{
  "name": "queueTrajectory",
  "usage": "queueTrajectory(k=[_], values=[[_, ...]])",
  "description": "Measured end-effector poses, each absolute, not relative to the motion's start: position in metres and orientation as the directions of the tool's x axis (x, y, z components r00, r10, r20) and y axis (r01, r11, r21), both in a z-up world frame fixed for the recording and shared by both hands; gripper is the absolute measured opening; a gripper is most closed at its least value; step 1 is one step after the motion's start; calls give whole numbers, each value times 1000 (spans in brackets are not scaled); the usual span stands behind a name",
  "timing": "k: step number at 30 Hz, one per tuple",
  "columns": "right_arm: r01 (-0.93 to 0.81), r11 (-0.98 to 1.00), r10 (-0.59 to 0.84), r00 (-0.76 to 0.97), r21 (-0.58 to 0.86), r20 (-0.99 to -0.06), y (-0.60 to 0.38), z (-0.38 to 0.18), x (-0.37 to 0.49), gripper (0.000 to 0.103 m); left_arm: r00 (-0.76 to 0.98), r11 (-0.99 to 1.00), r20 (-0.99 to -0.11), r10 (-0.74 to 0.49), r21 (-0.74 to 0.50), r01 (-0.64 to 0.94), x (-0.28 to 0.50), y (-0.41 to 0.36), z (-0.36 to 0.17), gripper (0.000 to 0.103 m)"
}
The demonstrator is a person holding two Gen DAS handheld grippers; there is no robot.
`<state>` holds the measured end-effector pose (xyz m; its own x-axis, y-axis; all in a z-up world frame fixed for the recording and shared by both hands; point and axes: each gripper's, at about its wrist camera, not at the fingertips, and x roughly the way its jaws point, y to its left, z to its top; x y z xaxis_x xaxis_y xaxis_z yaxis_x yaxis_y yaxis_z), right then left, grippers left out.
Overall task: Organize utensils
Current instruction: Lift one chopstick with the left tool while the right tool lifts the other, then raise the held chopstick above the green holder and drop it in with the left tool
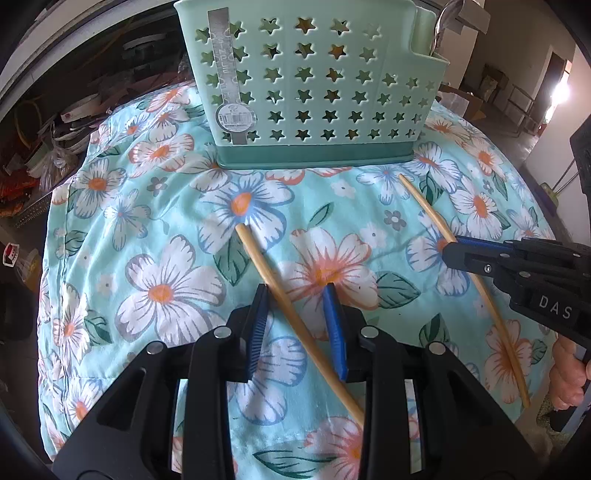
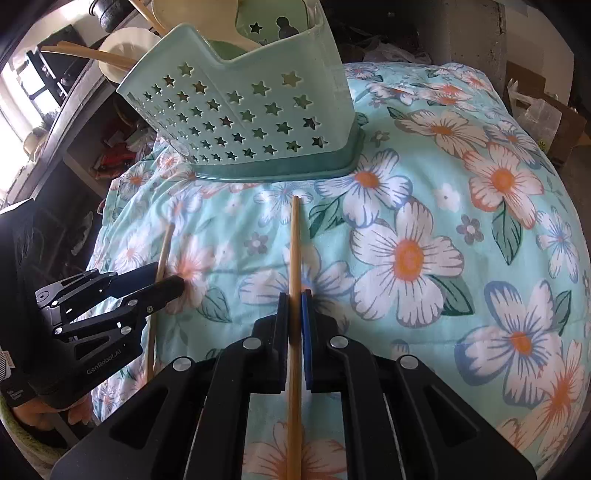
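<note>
Left claw (image 1: 297, 325): nearest you, jaws part open and astride the left chopstick (image 1: 266, 269). The stick runs slantwise through the gap; one pad looks to touch it, the other stands clear. No firm grip yet, by my reading.
Right claw (image 2: 294, 295): closed tight on the right chopstick (image 2: 294, 240), which runs straight out ahead between the pads.
Chopsticks: both lie on the floral cloth (image 1: 155, 229) over the table, well apart from each other, far tips aimed toward the caddy.
Caddy: mint-green star-punched utensil caddy (image 1: 314, 85), upright at the far side of the cloth, just beyond the stick tips. A metal utensil (image 1: 443, 22) already stands in its side pocket.
Step in hand: pickup of the pair, one stick per claw.
Next move: you likely need to square the left claw to its stick and close, then lift both, tip them upright and lower them into the caddy.
</note>
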<state>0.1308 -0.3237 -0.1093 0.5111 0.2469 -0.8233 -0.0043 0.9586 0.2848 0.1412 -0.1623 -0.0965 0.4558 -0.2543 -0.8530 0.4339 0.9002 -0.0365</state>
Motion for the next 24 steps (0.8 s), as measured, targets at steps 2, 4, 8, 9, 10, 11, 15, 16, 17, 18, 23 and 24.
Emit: queueTrajectory(k=[2,4,8,9,10,11,15,16,17,18,23,24], values=[[-8,960,245,512,280,-824,-322,-109,136,8,455,900,-853,-255,-38,434,140,-161,-96,29],[-10,960,244,512,279,-824,-321,-110,141,8,455,900,-853,-255,-38,433,140,-160,-97,29],[-12,961,242,516,275,-822,-319,-111,150,8,456,900,-853,-254,-36,434,141,-160,-97,29],[-13,961,244,517,278,-820,-319,-111,151,8,456,900,-853,-254,-36,434,142,-159,-98,29],[-12,959,247,522,282,-817,-319,-110,151,7,457,900,-852,-257,-39,433,143,-159,-98,29],[-13,958,249,527,286,-812,-319,-108,151,7,457,901,-850,-260,-45,431,145,-158,-98,28],[-16,956,253,551,292,-795,-317,-100,147,6,456,913,-843,-286,-94,397,157,-146,-99,16],[-15,955,252,558,295,-791,-317,-98,145,6,451,914,-841,-299,-118,387,160,-142,-99,14],[-13,955,252,566,297,-785,-317,-95,143,6,451,916,-838,-307,-131,380,164,-138,-98,12],[-10,954,251,573,300,-780,-316,-93,142,6,455,917,-834,-312,-139,375,166,-135,-97,9],[6,949,242,621,314,-746,-318,-77,133,6,483,910,-790,-377,-218,354,172,-112,-81,5],[8,949,241,631,317,-738,-318,-74,131,6,488,905,-778,-394,-238,352,172,-109,-77,5]])
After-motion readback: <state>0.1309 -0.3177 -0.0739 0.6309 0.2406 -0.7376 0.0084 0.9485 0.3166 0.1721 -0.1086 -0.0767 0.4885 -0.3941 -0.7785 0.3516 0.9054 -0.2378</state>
